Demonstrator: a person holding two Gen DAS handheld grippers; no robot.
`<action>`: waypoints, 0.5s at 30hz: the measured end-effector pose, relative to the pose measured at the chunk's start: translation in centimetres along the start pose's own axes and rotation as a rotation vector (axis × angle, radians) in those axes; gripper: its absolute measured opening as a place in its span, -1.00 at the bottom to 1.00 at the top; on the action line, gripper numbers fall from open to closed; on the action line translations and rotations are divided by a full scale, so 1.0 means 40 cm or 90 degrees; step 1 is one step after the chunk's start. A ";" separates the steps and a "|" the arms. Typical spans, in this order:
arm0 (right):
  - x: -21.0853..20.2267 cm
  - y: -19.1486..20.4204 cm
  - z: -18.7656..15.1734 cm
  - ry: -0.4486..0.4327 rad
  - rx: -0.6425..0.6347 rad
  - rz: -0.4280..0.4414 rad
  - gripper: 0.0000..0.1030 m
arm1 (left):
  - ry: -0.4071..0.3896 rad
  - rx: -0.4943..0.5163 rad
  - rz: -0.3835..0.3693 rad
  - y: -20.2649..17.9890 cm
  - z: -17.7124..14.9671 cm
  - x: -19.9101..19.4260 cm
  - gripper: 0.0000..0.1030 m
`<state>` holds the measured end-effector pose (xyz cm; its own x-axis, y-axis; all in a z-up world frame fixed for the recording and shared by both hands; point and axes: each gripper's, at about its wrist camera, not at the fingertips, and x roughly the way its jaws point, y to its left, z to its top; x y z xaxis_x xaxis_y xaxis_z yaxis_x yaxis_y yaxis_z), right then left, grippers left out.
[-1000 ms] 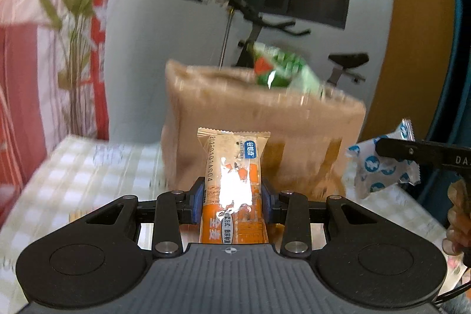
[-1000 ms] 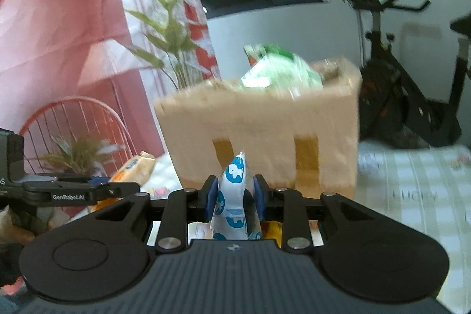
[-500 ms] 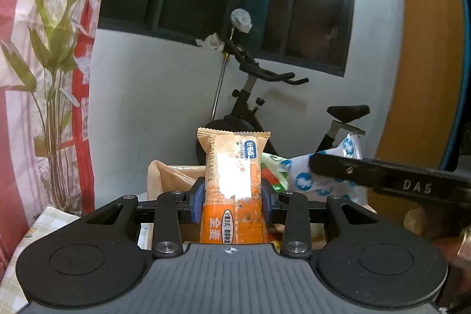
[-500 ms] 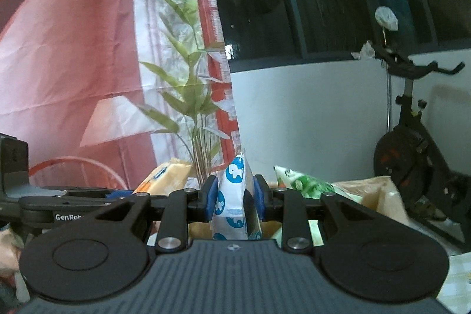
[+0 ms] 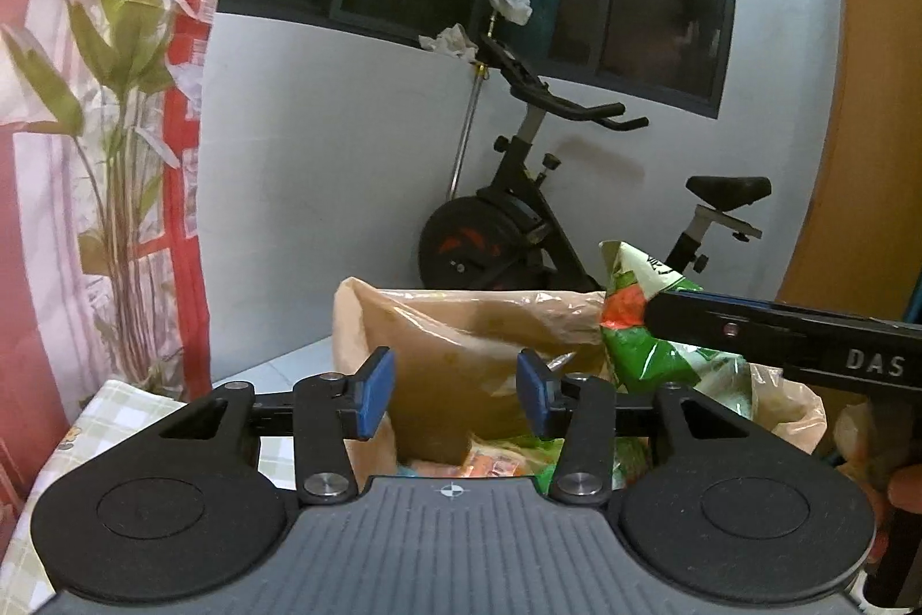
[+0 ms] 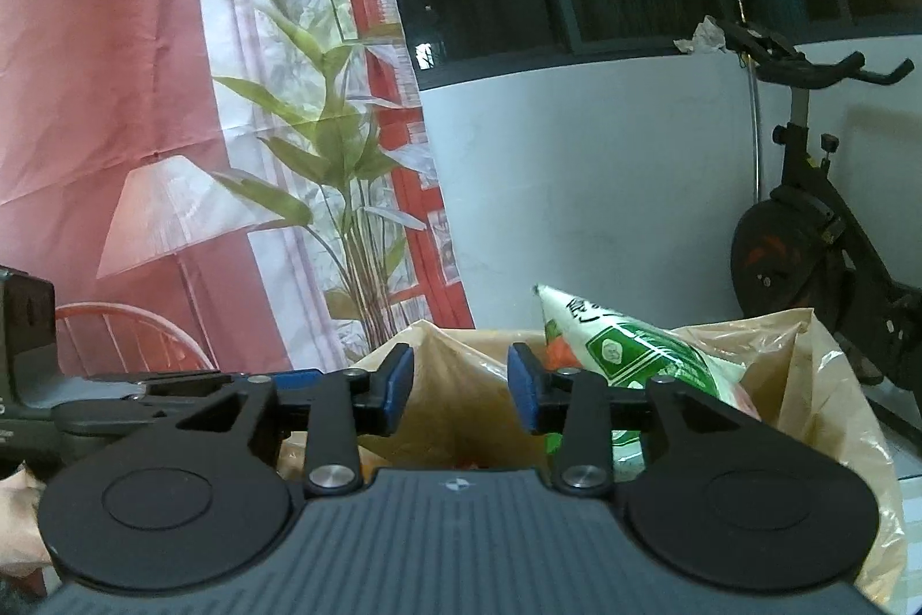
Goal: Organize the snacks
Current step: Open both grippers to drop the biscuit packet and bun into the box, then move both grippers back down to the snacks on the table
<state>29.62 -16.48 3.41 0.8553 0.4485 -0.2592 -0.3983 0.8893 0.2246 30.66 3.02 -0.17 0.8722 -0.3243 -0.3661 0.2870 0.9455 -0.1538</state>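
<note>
over the bag (image 5: 461,327), empty grippers

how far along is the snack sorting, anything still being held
Nothing is held: the left tool and right tool have both just been opening, empty, above the lined box. A green snack bag and orange packets already lie inside it. Half a second ago each tool gripped a snack; neither shows between the jaws now. Whether more snacks wait outside the box cannot be seen.
</note>
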 end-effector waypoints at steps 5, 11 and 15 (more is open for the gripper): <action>-0.043 0.006 -0.009 -0.010 0.000 0.004 -0.23 | -0.003 0.002 0.008 0.000 -0.012 -0.047 -0.05; -0.109 0.025 -0.045 -0.008 -0.022 -0.002 -0.23 | 0.002 0.025 0.014 -0.009 -0.053 -0.121 -0.05; -0.159 0.036 -0.082 -0.007 -0.027 -0.013 -0.23 | 0.018 0.032 0.014 -0.015 -0.090 -0.149 -0.05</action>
<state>22.53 -17.77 2.30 0.8670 0.4293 -0.2529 -0.3939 0.9014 0.1797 23.87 4.29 -1.20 0.8676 -0.3029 -0.3943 0.2877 0.9526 -0.0988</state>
